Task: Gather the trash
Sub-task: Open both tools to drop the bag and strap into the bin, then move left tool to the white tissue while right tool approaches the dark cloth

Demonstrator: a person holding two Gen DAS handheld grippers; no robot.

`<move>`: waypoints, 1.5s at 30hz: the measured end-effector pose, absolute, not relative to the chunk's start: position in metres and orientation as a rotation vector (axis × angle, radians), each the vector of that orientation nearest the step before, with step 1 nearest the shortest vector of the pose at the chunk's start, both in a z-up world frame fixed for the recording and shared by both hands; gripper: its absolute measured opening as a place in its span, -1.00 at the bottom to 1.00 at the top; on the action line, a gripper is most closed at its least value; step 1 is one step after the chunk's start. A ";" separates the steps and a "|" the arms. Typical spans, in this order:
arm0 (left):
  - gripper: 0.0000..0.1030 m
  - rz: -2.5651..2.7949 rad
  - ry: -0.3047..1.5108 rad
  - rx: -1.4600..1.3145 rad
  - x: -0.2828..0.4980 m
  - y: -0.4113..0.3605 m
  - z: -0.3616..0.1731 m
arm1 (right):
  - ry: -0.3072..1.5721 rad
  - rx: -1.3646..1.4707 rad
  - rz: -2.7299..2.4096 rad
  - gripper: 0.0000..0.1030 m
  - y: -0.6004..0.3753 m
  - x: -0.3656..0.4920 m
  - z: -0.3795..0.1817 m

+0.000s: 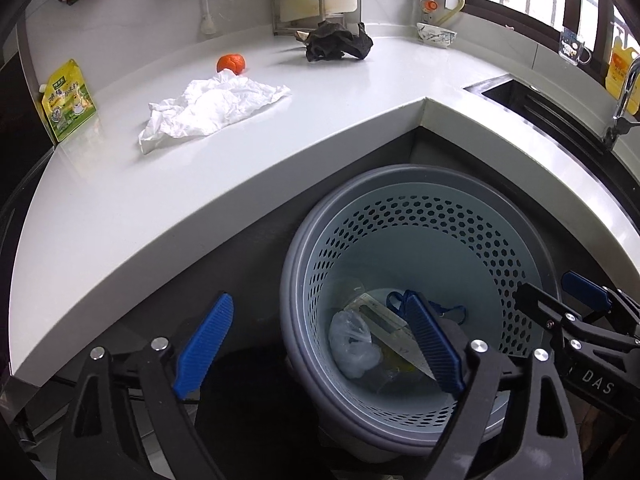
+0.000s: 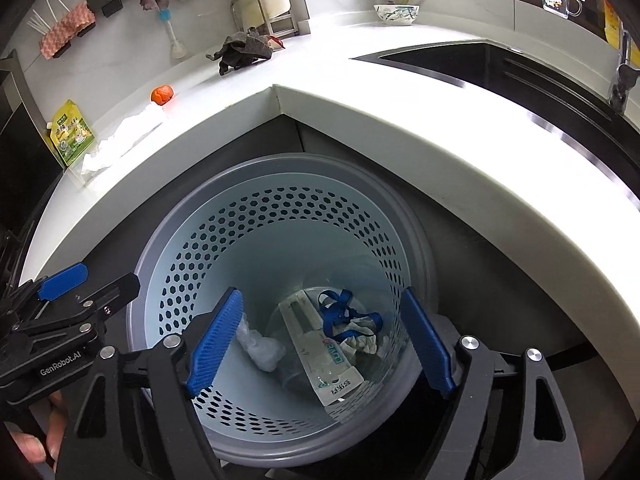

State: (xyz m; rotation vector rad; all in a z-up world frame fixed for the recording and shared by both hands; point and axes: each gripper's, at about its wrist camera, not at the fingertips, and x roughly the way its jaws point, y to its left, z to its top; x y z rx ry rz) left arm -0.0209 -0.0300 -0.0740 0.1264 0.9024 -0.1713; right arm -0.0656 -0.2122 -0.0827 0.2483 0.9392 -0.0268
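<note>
A grey-rimmed, pale blue perforated bin (image 1: 400,172) (image 2: 280,160) stands on the floor under the corner of the white counter (image 1: 120,200). Its bottom holds a clear plastic bag (image 1: 352,344), a flat printed packet (image 2: 320,344), a blue cord (image 2: 344,316) and crumpled paper (image 2: 364,342). My left gripper (image 1: 319,299) hangs open over the bin's left rim, nothing between its fingers. My right gripper (image 2: 322,294) is open and empty above the bin's mouth. On the counter lie a crumpled white bag (image 1: 208,108), an orange peel (image 1: 231,63), a dark crumpled rag (image 1: 336,42) and a yellow-green pouch (image 1: 70,100).
A dark sink (image 1: 520,96) with a tap (image 1: 624,92) is set in the counter's right wing. A patterned bowl (image 1: 436,34), a metal rack (image 1: 298,4) and a yellow bottle (image 1: 620,68) stand along the back. The counter's edge overhangs the bin.
</note>
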 end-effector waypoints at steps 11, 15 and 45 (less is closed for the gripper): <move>0.88 -0.130 0.860 0.078 -0.024 -0.014 -0.055 | 0.933 0.180 -0.117 0.65 -0.207 -0.067 -0.059; 0.88 -0.106 0.853 0.092 -0.024 -0.011 -0.053 | 0.900 0.146 -0.183 0.65 -0.204 -0.068 -0.055; 0.88 -0.058 0.779 0.140 -0.027 -0.003 -0.014 | 0.788 -0.055 -0.207 0.64 -0.181 -0.059 -0.017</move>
